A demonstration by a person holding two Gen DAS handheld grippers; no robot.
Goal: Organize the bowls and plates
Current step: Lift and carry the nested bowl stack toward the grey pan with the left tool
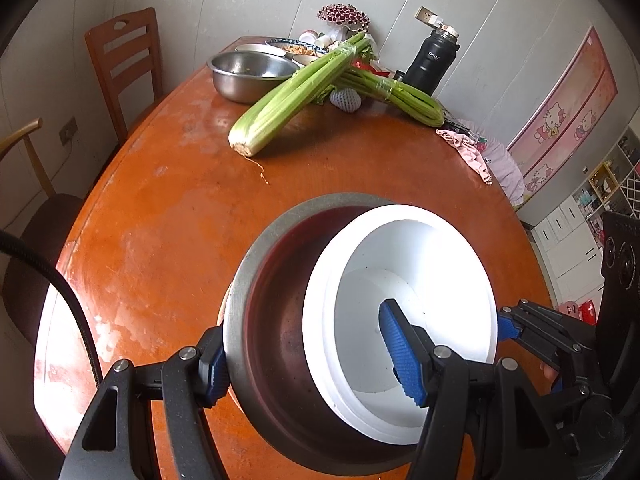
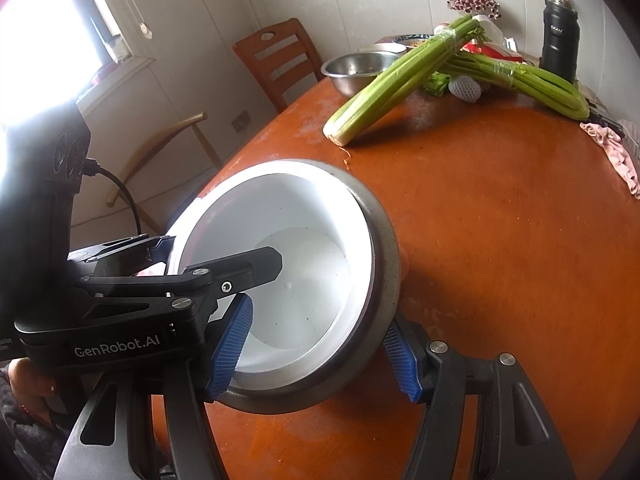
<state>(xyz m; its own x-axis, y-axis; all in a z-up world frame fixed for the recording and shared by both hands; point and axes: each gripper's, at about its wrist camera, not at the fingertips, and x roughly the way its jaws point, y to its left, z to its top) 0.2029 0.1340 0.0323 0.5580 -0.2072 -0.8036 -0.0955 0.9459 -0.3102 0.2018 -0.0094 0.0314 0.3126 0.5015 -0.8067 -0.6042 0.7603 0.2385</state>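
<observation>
A white bowl (image 1: pixel 404 280) sits nested inside a steel bowl (image 1: pixel 276 300) near the front of the orange table (image 1: pixel 168 208). My left gripper (image 1: pixel 308 364) spans the steel bowl's left wall, one blue pad outside and one inside the white bowl. My right gripper (image 2: pixel 316 356) spans the near rim of both bowls (image 2: pixel 280 264), one pad inside the white bowl and one outside the steel bowl (image 2: pixel 384 272). The right gripper's tip also shows in the left wrist view (image 1: pixel 516 324). Whether either gripper presses on the rims I cannot tell.
Two celery bunches (image 1: pixel 296 92) lie across the table's far half. A second steel bowl (image 1: pixel 248 74), dishes with food, a black flask (image 1: pixel 430 60) and a pink cloth (image 1: pixel 468 152) stand at the back. Chairs (image 1: pixel 124 64) stand to the left.
</observation>
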